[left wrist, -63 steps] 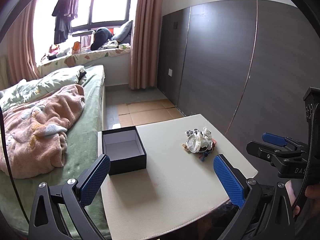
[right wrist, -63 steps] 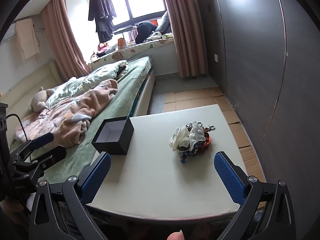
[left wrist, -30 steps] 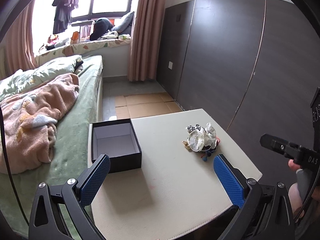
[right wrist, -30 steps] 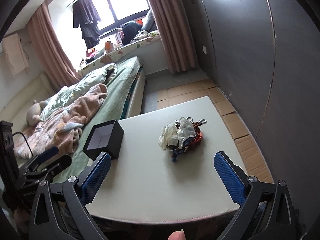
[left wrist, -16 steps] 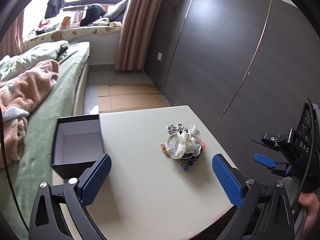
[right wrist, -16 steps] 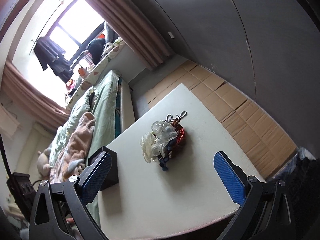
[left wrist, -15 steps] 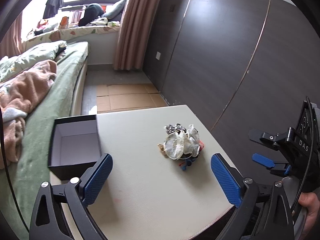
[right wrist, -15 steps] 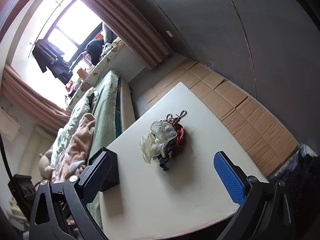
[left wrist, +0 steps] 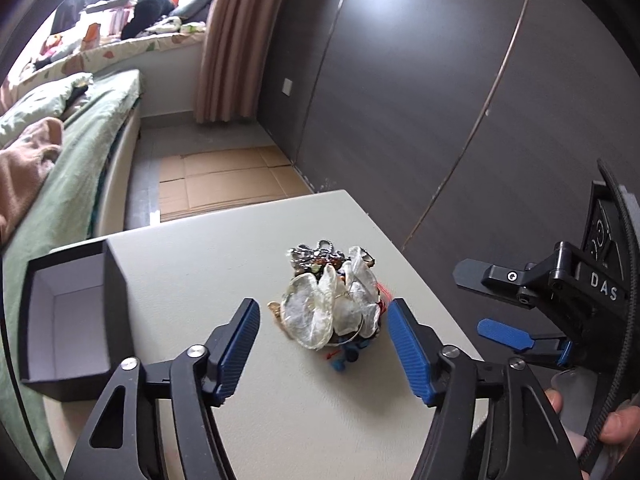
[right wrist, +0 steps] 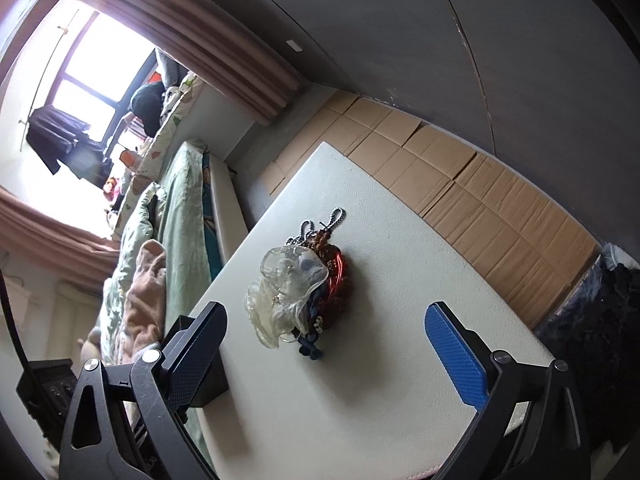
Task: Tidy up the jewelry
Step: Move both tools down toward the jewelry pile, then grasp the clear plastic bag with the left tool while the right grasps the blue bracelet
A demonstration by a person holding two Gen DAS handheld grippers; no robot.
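Observation:
A tangled pile of jewelry [left wrist: 334, 304], with white sheer fabric pieces, dark beads, a silver chain and red and blue cords, lies on the cream table [left wrist: 192, 272]. It also shows in the right wrist view [right wrist: 300, 292]. My left gripper [left wrist: 324, 332] is open, its blue pads on either side of the pile's near end, not touching it. An open black box [left wrist: 72, 312] with a pale lining stands at the table's left edge. My right gripper [right wrist: 326, 332] is open and empty, tilted, short of the pile. It shows at the right of the left wrist view [left wrist: 500, 304].
A bed [left wrist: 68, 152] with green sheets and a pink blanket runs along the table's left side. A dark panelled wall [left wrist: 440, 100] stands to the right. Flattened cardboard [right wrist: 460, 184] covers the floor beyond the table. The black box [right wrist: 208, 376] sits behind my right gripper's left finger.
My left gripper has moved forward to the jewelry pile and narrowed around it. My right gripper has rolled to a tilt and come closer to the pile.

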